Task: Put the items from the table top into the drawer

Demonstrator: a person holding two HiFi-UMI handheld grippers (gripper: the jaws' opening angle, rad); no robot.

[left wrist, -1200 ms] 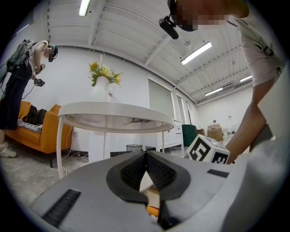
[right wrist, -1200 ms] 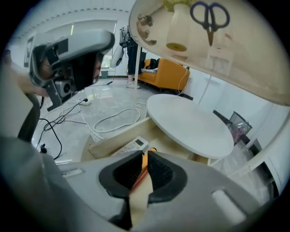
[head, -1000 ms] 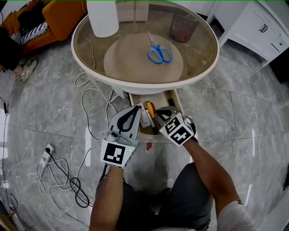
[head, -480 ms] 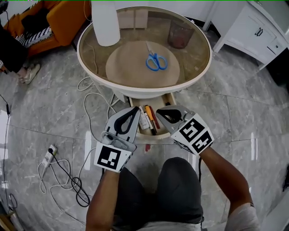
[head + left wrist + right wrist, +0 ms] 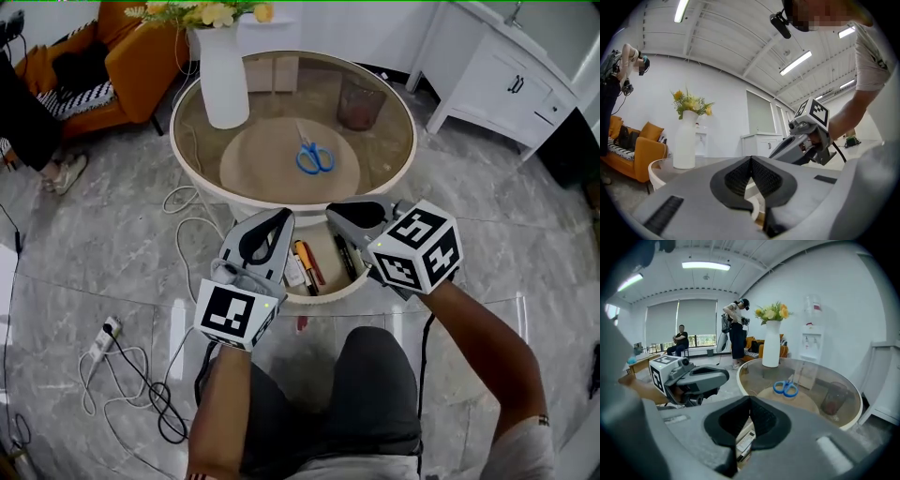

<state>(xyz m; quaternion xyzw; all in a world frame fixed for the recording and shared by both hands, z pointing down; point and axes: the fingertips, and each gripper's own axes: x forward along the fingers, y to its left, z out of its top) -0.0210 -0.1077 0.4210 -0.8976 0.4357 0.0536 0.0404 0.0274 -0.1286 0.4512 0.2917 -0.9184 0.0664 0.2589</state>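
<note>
Blue-handled scissors [image 5: 315, 159] lie on the round mat of the glass table [image 5: 412, 155], and they also show in the right gripper view as scissors [image 5: 785, 388]. Below the table's near edge the drawer [image 5: 352, 286] stands open, with pens and a small white packet [image 5: 309, 265] inside. My left gripper [image 5: 284, 216] hovers over the drawer's left part, shut and empty. My right gripper [image 5: 331, 210] is raised above the drawer's right part, pointing toward the table, also shut with nothing in it. Each gripper shows in the other's view: the right gripper [image 5: 801, 140] and the left gripper [image 5: 689, 378].
A tall white vase [image 5: 223, 80] with yellow flowers and a dark glass cup [image 5: 361, 103] stand on the table. An orange sofa [image 5: 131, 47] is at the far left, a white cabinet [image 5: 497, 75] at the far right. Cables and a power strip [image 5: 101, 333] lie on the floor at the left.
Both grippers have risen from the drawer, the right one more, and it now sits higher and nearer the table edge. Both stayed shut and empty.
</note>
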